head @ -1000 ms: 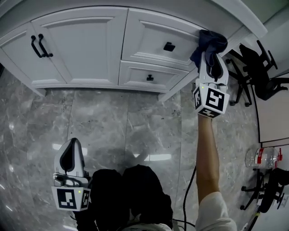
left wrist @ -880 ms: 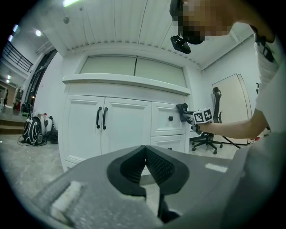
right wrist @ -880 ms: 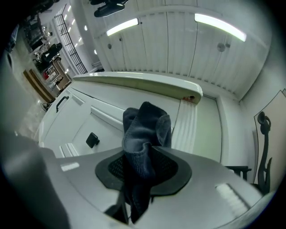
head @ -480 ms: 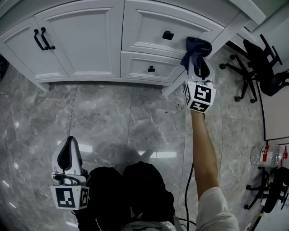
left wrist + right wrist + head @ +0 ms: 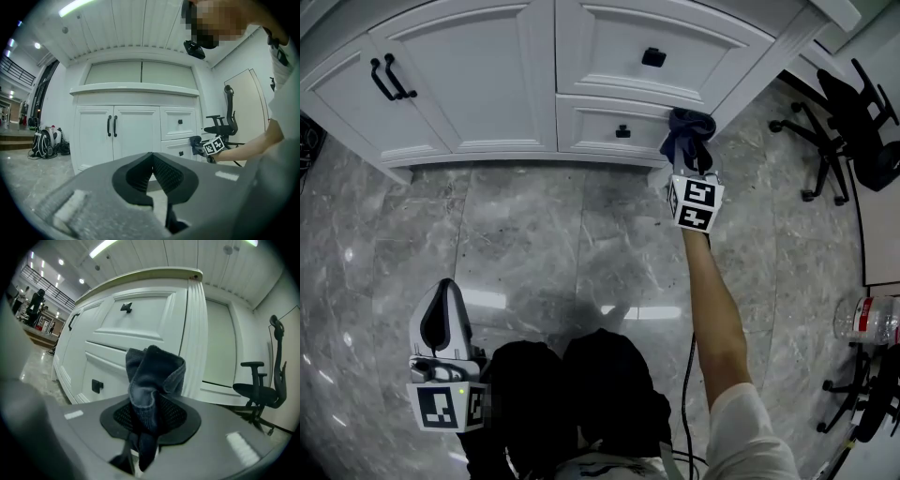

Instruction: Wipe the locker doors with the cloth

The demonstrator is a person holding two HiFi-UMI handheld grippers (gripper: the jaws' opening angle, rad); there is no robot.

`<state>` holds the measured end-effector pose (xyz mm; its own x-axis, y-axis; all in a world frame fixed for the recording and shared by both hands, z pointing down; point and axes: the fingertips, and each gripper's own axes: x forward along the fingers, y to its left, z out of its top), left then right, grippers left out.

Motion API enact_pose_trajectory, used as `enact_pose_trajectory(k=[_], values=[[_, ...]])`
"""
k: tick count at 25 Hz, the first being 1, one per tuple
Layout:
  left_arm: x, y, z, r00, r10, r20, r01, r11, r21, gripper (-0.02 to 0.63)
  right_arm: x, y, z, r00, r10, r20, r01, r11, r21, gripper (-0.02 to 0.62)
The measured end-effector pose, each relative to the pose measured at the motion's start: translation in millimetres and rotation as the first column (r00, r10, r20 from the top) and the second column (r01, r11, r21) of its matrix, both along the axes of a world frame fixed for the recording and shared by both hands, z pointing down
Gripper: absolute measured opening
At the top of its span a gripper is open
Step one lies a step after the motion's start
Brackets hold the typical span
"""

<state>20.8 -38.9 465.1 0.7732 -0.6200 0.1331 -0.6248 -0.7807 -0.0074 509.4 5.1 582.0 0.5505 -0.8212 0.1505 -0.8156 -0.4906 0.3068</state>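
The right gripper [image 5: 150, 416] is clenched on a dark blue-grey bunched cloth [image 5: 153, 373], whose wad stands past the jaw tips; in the head view it sits at the right end of the lower drawer front [image 5: 591, 127] of the white panelled locker [image 5: 459, 84], by the corner post, contact uncertain. To wipe well, I judge, press the wad flat so only cloth meets paint; the left gripper [image 5: 151, 174] hangs low, jaws together, empty.

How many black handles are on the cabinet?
4: two bar handles side by side where the doors meet; one knob on the upper drawer; another on the lower drawer, left of the cloth. None seems hidden.
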Motion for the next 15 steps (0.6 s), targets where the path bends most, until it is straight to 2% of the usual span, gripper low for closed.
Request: enact_pose_trajectory(k=[10, 15], values=[[-1.6, -2.9, 10.0, 1.0, -0.011, 0.017, 0.011, 1.0, -0.018, 0.002, -20.1, -16.9, 82.3, 0.984, 0.009, 0.181, 0.003, 0.998, -0.065, 0.104], [-4.3, -3.7, 8.5, 1.0, -0.016, 0.022, 0.016, 1.0, -0.019, 0.002, -34.6, -31.9, 81.3, 0.98, -0.022, 0.196, 0.033, 0.998, -0.056, 0.103]])
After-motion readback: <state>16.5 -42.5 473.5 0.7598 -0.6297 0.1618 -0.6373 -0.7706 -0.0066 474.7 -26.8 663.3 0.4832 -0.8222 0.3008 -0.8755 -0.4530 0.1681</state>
